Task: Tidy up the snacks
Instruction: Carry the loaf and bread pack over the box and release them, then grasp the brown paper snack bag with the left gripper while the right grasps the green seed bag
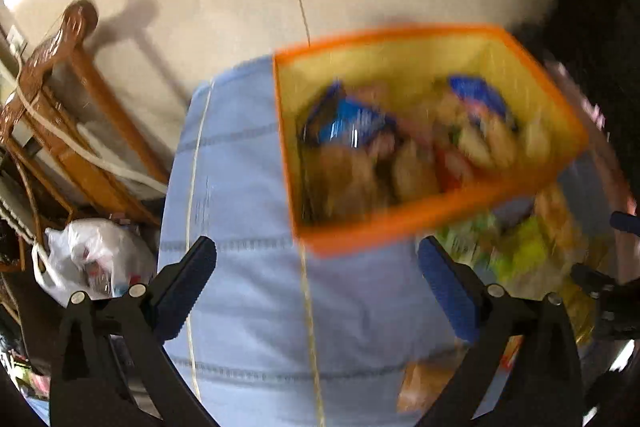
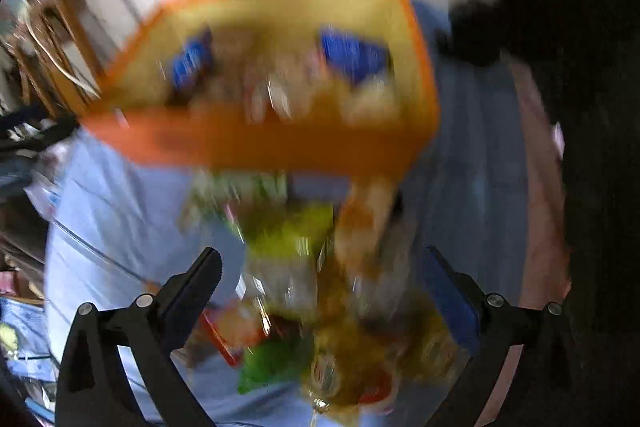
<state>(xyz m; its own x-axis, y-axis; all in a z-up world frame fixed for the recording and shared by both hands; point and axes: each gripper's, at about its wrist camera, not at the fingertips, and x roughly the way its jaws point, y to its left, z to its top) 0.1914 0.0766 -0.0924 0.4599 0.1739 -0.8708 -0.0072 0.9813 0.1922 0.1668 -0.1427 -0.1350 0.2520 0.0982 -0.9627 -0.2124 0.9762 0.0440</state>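
Both claws are standing wide apart with nothing between the pads; I am reading that from each wrist view in turn.

Left wrist view: the left gripper (image 1: 316,287) is hanging over bare blue cloth (image 1: 240,187). The orange basket (image 1: 400,231) is sitting on that cloth, far and to the right, with blurred snack packets inside, among them a blue packet (image 1: 352,123). More loose snacks (image 1: 520,247) are lying near the basket's right corner.

Right wrist view: the right gripper (image 2: 320,291) is pointing steeply down at the loose snack pile (image 2: 328,327), which is lying on the cloth just near-side of the basket (image 2: 260,143). A green packet (image 2: 272,363) is showing at the pile's near edge. Motion blur is hiding labels.

I am judging the step in hand as reaching for the next loose snack. The next move calls for settling the right claw around one single packet, closing, then carrying it far-side over the basket rim.
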